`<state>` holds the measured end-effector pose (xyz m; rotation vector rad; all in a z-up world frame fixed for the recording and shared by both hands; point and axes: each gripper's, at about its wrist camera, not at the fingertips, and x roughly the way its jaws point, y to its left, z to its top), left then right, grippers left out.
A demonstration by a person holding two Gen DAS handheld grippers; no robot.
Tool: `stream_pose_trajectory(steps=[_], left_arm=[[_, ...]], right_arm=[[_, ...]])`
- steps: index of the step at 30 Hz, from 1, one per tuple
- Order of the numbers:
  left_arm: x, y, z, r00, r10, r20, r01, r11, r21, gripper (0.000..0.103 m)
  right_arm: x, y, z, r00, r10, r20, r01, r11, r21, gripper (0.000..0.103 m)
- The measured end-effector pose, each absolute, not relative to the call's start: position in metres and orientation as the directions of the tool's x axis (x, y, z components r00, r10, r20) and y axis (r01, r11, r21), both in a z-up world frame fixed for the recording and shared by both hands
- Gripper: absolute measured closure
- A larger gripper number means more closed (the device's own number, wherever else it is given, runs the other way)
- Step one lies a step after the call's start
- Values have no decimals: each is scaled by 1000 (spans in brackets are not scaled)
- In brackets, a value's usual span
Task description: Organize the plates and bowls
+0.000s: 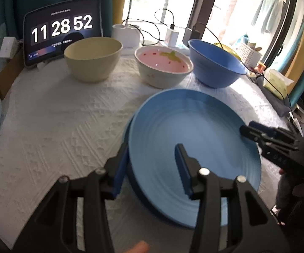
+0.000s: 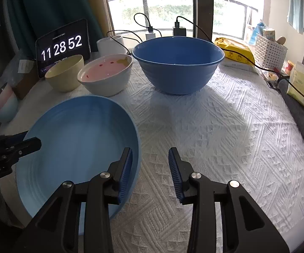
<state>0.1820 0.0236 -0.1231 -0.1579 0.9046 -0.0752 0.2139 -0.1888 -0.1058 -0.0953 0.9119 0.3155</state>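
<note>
light blue plate point(image 1: 194, 147) lying near the front edge of the desk, on the white textured cloth point(image 1: 57, 116) that covers it. appears to rest on a second, darker blue plate point(image 1: 136, 186), whose rim shows along its left side; cannot tell more of that lower one.

left gripper point(image 1: 149, 164) straddling the left rim of the light blue plate: one blue-padded finger outside the rim, the other over the plate's inside. jaws parted, pads clear of the rim, so released rather than grasping.

right gripper point(image 2: 149, 168) at the plate's right rim: left finger over the inside, just within the rim, right finger out over the bare cloth. jaws spread with a clear gap, nothing pressed between the pads, released.

along the back edge of the desk, three bowls in a row. cream bowl point(image 1: 93, 59) toward the back left, empty as far as seen. white bowl with a pink inside point(image 1: 164, 67) in the middle, just beside the cream one, with red flecks and a yellow-green patch inside. dark blue bowl point(image 2: 178, 65) toward the back right, largest of the three, near the white one but apart from it.

behind the cream bowl, a tablet clock point(image 1: 62, 29) propped upright, reading 11 28 52. chargers with black cables point(image 2: 180, 29) at the back edge by the window. yellow package point(image 2: 236, 52) and white perforated basket point(image 2: 270, 50) at the back right corner. pastel pink-and-blue container point(image 2: 4, 105) at the left edge.
</note>
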Motion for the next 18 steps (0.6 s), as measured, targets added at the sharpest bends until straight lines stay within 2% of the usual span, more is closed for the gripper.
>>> stream_pose_trajectory(steps=[1,2,3,4,14,18], left_arm=[[181,25,-121,622,-112,-775,-14,988,-154,46],[180,28,-119,631,-92,-770,-33,989,-145,22],[180,32,-117,633,-91,-769,-42,988,-151,11],[179,36,-116,639,-90,-764,-54,985,-161,4],[184,36,-118,625,-53,-779,-62,991,-118,4],[187,30,-108,649,-12,-760,-68,995,-74,4]], right_arm=[[214,-188,-107,566,225,-793,-308,950,50,65],[215,-188,-110,562,227,-795,-307,950,54,65],[215,-188,-111,559,236,-795,-309,949,65,65],[216,-188,-113,554,240,-797,-313,947,68,65],[217,-190,-114,555,261,-790,-327,941,81,65],[219,-198,-107,567,285,-773,-310,943,120,59]])
